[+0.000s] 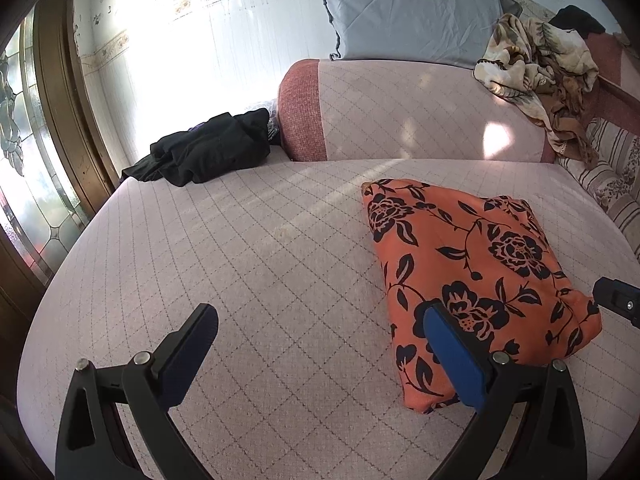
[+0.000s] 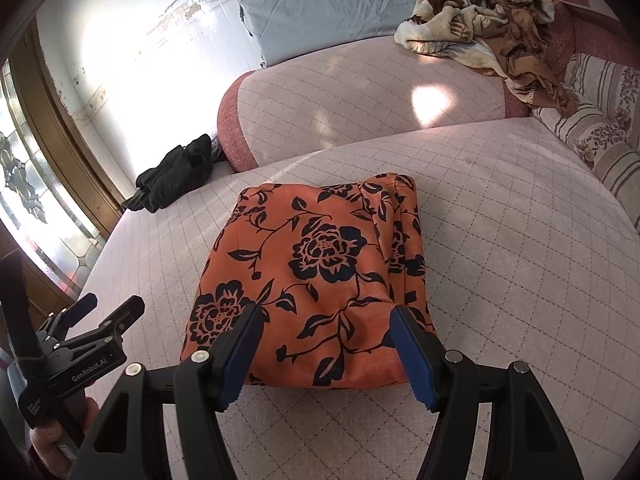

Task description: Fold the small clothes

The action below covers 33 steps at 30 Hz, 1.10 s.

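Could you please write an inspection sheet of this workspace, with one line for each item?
Surface: pink quilted cushion, bare around the garment.
Job's things: orange floral garment, folded into a compact rectangle and lying flat.
Clutter: black clothes heaped at the far left edge; crumpled beige patterned cloth on the backrest; blue pillow leaning on the wall.
Grippers: left gripper open, one finger over the garment's near left edge, nothing held; right gripper open over the garment's near edge, pads not pressing it.
Cables: nothing seen.
Surroundings: bright white wall, wooden-framed patterned glass at the left, striped floral cushion at the right.
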Tool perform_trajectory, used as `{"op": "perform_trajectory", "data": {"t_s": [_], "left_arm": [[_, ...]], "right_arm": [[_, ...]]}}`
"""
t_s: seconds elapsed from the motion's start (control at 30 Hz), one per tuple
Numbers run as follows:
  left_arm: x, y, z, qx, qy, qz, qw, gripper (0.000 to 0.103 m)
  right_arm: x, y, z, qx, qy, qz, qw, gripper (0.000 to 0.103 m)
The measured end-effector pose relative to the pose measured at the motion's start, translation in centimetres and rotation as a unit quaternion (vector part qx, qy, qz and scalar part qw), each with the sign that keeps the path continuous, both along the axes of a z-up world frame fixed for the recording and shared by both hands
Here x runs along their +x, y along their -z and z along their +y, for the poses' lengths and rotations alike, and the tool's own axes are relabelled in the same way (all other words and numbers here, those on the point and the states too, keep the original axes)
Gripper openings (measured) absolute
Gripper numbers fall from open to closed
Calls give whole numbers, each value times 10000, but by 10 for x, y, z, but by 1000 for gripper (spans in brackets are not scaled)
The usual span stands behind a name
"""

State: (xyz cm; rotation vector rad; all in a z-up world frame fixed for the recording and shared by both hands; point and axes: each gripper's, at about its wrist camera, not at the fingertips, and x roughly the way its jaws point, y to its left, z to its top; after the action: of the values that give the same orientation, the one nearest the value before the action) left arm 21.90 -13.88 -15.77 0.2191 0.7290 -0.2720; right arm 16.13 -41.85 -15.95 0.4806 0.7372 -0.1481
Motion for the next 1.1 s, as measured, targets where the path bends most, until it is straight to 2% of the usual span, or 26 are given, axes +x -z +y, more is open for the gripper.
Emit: {"op": "perform_trajectory", "data": {"t_s": [0.7, 0.8, 0.9, 0.97, 1.1], "left_arm": [[6, 14, -12, -25, 151, 215, 9997, 102], [11, 20, -16, -74, 255, 375, 9989, 102], [19, 27, -19, -334, 473, 771, 9953, 102], [25, 31, -21, -487, 592, 960, 9924, 102], [36, 38, -26, -559, 746, 1155, 9889, 102]], "right_arm": [[4, 13, -35, 610, 228, 68, 9979, 69], [10, 23, -45, 860, 280, 140, 9958, 69], [16, 34, -54, 1206, 230, 180, 9923, 69], [19, 38, -59, 1331, 226, 234, 9906, 69], [21, 41, -65, 1507, 191, 239, 9881, 69]]}}
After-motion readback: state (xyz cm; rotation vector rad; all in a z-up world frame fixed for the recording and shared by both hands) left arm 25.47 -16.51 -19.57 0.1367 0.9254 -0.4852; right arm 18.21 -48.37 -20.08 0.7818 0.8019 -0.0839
